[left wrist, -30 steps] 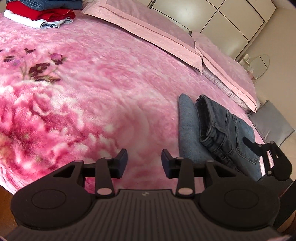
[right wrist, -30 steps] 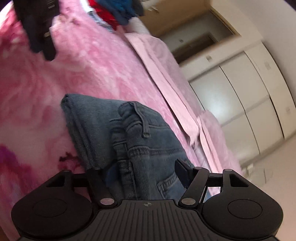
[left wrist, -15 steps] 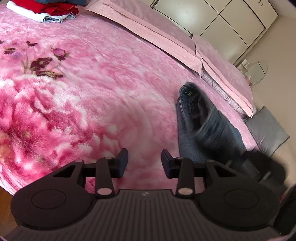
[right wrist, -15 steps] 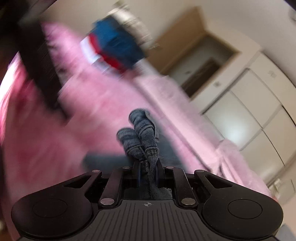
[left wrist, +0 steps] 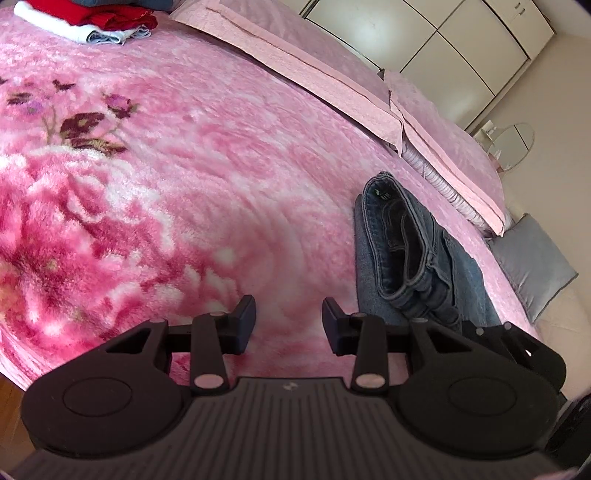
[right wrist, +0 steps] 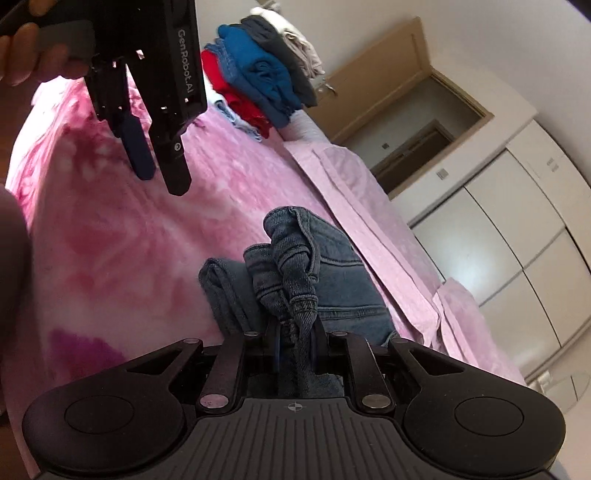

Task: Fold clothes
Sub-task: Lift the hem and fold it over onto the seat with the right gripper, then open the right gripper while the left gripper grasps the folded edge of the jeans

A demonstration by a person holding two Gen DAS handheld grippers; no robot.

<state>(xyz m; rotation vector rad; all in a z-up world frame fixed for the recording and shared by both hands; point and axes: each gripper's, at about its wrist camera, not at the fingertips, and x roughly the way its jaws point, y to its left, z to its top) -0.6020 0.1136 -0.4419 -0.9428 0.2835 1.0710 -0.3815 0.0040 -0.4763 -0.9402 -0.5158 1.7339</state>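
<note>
Here the right gripper [right wrist: 295, 354], jaws closed on a bunched edge of the folded jeans [left wrist: 406, 254], appears to be lifting them from the right edge of the bed [left wrist: 221, 184]. The left gripper [left wrist: 289, 321] hangs empty, jaws parted, above the blanket. Next, probably, carriage to the clothes stack [right wrist: 258, 85] at the far corner. No containers appear.

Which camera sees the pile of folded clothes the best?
The right wrist view. There the pile of folded clothes shows as a whole stack: red, blue, dark and pale layers on the pink bed. The left wrist view catches only its bottom edge at the top of the picture, with the upper layers cut off.
</note>
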